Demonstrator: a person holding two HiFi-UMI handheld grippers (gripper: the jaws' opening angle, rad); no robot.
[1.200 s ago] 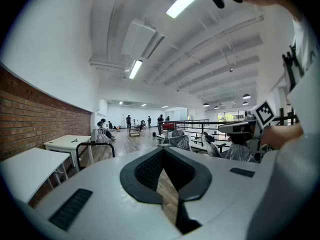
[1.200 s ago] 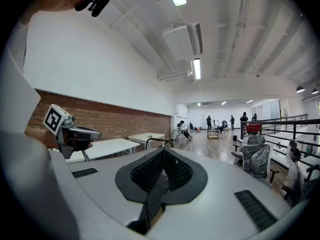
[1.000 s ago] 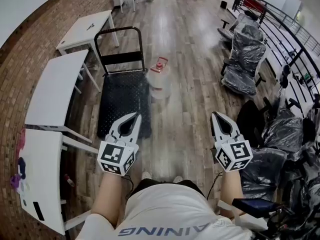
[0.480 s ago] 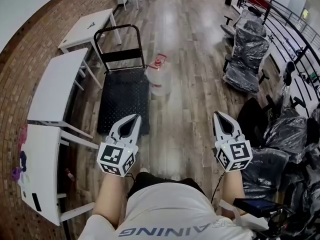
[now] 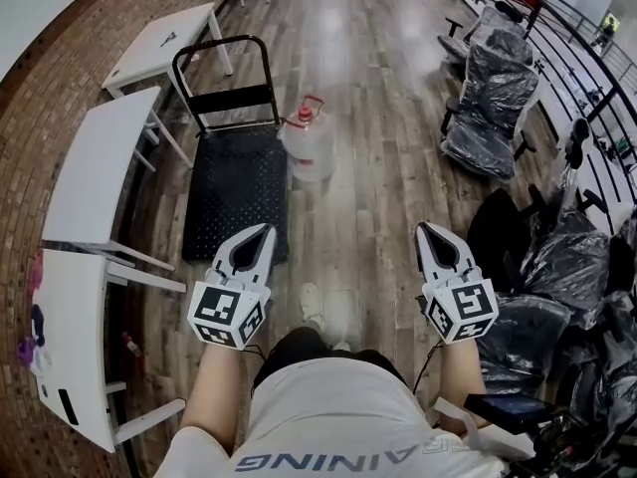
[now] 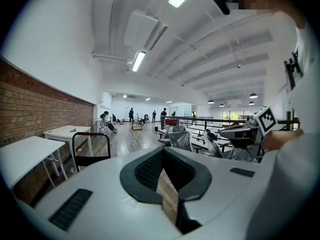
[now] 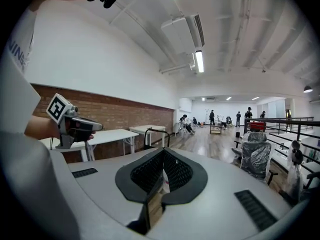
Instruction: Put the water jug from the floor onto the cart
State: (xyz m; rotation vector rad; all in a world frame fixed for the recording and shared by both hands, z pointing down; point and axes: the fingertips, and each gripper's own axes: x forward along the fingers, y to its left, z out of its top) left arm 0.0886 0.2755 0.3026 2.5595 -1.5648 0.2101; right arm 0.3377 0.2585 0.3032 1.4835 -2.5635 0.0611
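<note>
The clear water jug (image 5: 309,145) with a red cap stands upright on the wooden floor, just right of the cart. The cart (image 5: 237,192) has a black flat deck and a black tube handle (image 5: 224,78) at its far end; nothing lies on the deck. My left gripper (image 5: 267,229) hovers over the cart's near right corner, well short of the jug, jaws together and empty. My right gripper (image 5: 425,229) hangs over bare floor to the jug's right and nearer to me, also shut and empty. The cart handle (image 6: 90,146) shows in the left gripper view.
White tables (image 5: 100,162) line the brick wall at the left, close beside the cart. Plastic-wrapped chairs (image 5: 493,98) and a railing stand at the right. The wooden floor (image 5: 368,197) runs between them. People stand far down the hall (image 7: 248,115).
The person has stepped forward: jug and cart sit nearer and lower in the head view. One shoe now shows below the grippers. Both grippers stay shut and side by side.
</note>
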